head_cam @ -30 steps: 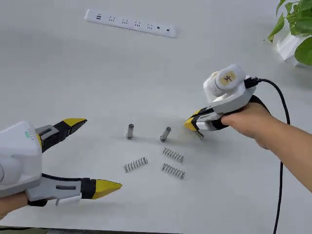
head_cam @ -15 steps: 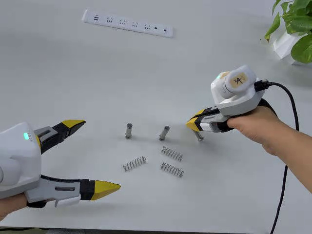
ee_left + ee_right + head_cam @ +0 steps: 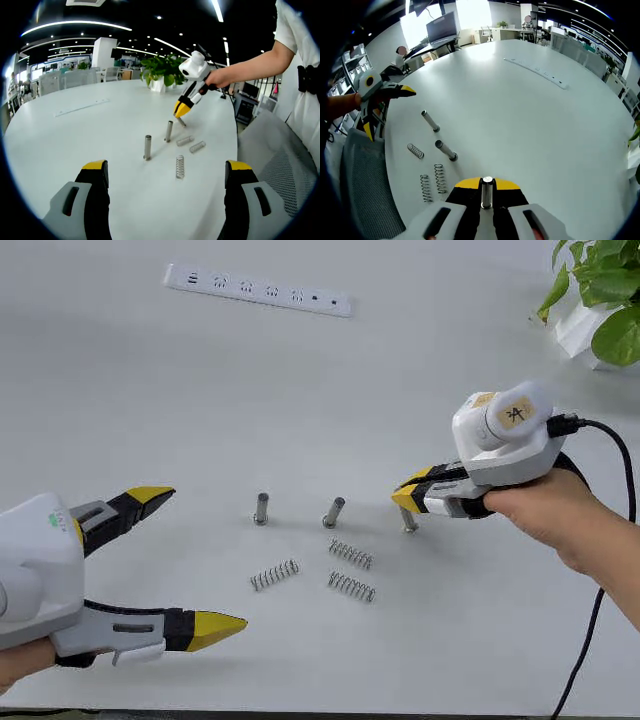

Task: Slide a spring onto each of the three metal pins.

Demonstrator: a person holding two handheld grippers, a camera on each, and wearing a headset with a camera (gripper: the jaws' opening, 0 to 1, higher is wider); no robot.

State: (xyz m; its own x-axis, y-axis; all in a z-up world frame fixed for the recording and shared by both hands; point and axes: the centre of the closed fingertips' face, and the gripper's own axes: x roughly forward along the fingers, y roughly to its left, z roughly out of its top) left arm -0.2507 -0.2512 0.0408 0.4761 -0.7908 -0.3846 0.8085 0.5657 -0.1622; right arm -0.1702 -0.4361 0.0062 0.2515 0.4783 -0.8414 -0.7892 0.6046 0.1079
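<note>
Big white worktop [image 3: 300,390], and at the near left sits the left gripper [image 3: 195,557], fingers spread wide apart, nothing between them. Over on the right, the right gripper [image 3: 405,498] has its fingers clamped on a metal pin [image 3: 409,522]. Just left of it, two more pins [image 3: 261,508] stand mid-worktop. Three springs [image 3: 351,554] lie loose on the near side of those pins.

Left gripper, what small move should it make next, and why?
Probably lower the left gripper to the nearest spring and close on it. It is open and holds nothing, while the right gripper is shut on a pin. All three springs lie loose on the table, none on a pin yet.
</note>
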